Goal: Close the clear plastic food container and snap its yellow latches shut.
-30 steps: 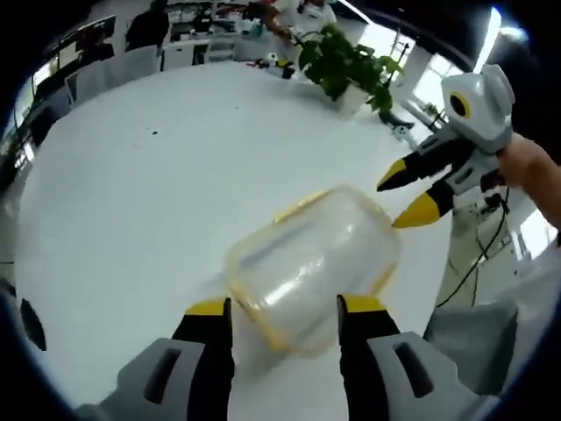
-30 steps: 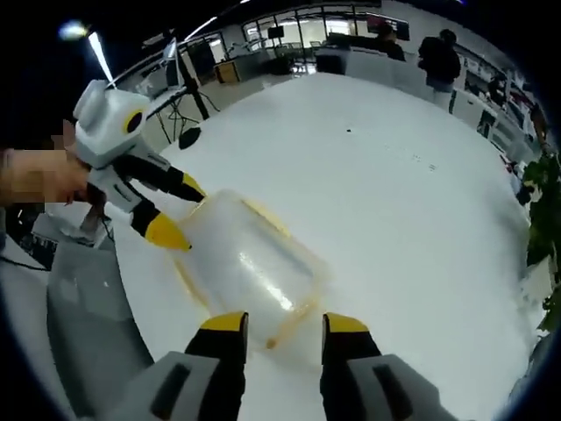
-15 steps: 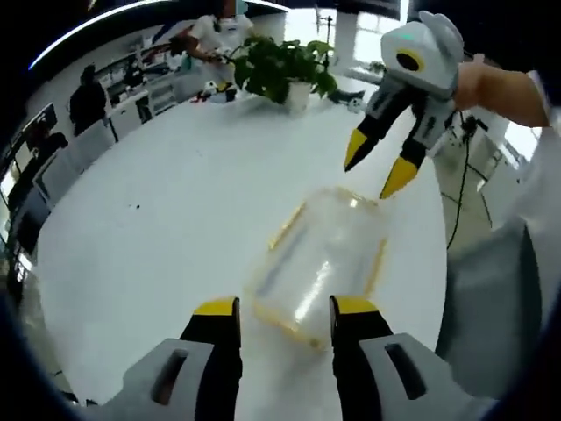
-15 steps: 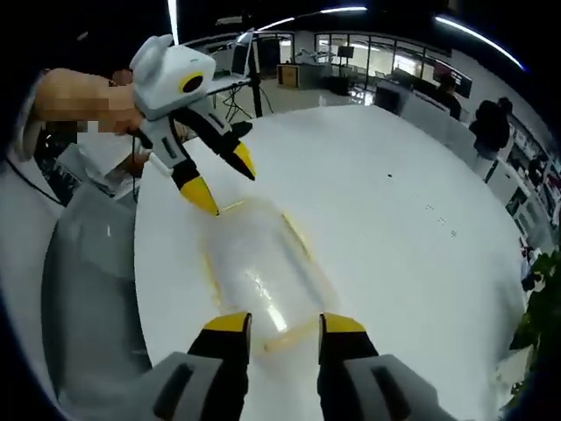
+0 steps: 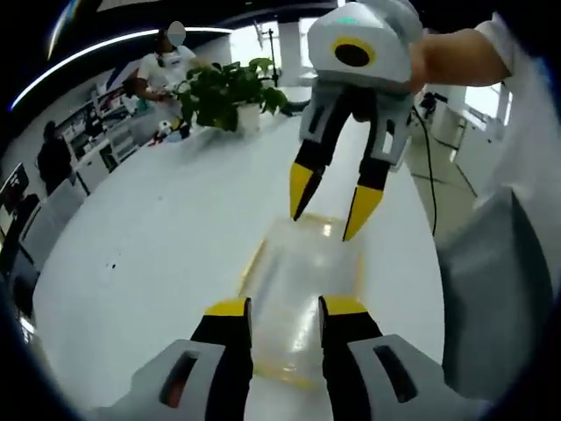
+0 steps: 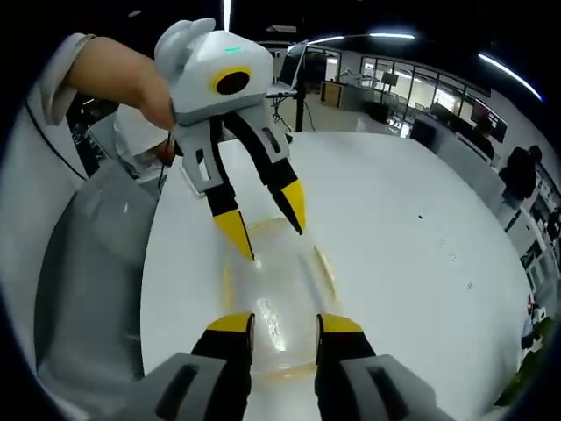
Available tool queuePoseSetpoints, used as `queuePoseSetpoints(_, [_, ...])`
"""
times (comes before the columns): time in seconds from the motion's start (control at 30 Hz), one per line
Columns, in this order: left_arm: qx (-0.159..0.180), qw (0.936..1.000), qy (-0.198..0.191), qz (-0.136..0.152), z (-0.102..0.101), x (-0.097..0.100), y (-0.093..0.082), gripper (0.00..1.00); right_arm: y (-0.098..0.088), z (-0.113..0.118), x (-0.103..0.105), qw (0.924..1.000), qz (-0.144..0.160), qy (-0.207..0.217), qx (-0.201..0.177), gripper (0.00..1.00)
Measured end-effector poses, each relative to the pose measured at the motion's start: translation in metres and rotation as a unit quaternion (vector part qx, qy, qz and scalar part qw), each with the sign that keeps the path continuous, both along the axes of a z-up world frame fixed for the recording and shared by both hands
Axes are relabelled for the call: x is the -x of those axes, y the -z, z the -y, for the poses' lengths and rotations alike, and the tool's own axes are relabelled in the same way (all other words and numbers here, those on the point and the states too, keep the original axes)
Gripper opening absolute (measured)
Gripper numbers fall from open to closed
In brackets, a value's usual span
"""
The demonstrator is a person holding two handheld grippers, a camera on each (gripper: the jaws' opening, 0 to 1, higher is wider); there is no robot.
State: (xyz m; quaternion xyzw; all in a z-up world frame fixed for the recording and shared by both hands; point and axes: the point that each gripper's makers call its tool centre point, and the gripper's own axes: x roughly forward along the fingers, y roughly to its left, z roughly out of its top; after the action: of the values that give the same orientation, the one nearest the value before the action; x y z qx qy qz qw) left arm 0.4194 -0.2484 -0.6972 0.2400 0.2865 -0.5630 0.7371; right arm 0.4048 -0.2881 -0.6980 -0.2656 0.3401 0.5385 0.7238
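A clear plastic container (image 5: 302,281) with a yellow rim and latches lies on the white table (image 5: 158,246), its lid resting on it. My left gripper (image 5: 285,307) is open, its yellow-tipped jaws standing on either side of the container's near end. My right gripper (image 5: 331,200) comes in from the top, open, with its tips just above the far end. From the right gripper view, the container (image 6: 276,289) runs lengthwise between my right gripper (image 6: 285,323) and the facing left gripper (image 6: 265,219). Whether any tip touches the plastic I cannot tell.
The container lies close to the table's edge (image 5: 421,263), with a grey surface (image 5: 491,298) beyond it. A potted plant (image 5: 223,88) stands at the far side of the table. People and desks (image 5: 166,66) are in the background. A hand (image 6: 123,79) holds the left gripper.
Both grippers have swung round to face each other along the container's length and have come closer over its two ends. The container itself has stayed put on the table.
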Motion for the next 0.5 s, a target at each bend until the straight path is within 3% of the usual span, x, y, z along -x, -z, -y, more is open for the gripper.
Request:
queuePoseSetpoints(0.2, [0.0, 0.9999, 0.012, -0.007, 0.011, 0.011, 0.006, 0.23, 0.002, -0.011, -0.007, 0.9998, 0.004, -0.018, 0.003, 0.23])
queuePoseSetpoints(0.4, [0.0, 0.9994, 0.029, -0.019, 0.016, 0.036, 0.017, 0.24, 0.01, -0.018, -0.011, 0.9991, 0.006, -0.039, 0.014, 0.24])
queuePoseSetpoints(0.5, [-0.013, 0.999, 0.043, 0.0, 0.016, 0.039, 0.019, 0.25, 0.012, -0.023, -0.015, 0.9985, 0.008, -0.051, 0.016, 0.22])
